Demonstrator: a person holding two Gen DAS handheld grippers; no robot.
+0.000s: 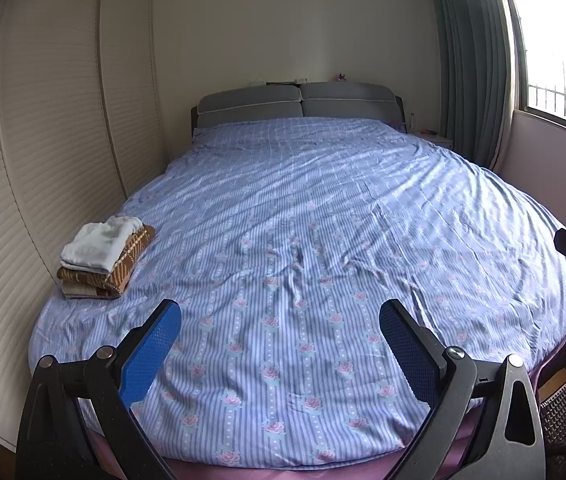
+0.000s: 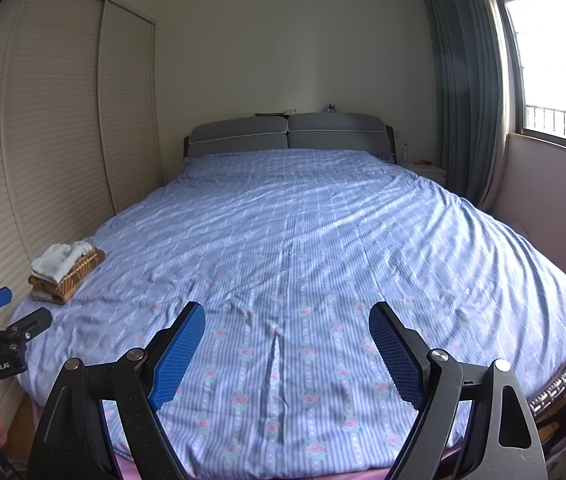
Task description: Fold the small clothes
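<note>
Across the bed (image 1: 303,208), the folded stack (image 1: 103,256) lies forward-left, nearer the left gripper (image 1: 279,320) than the right gripper (image 2: 287,324), both spread apart and empty.

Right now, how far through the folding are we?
Done: a folded stack sits at the bed's left edge, white garment on top of brown patterned pieces. In hand: nothing; left gripper and right gripper are both open and empty. Left: no unfolded clothes visible on the bedspread.
</note>
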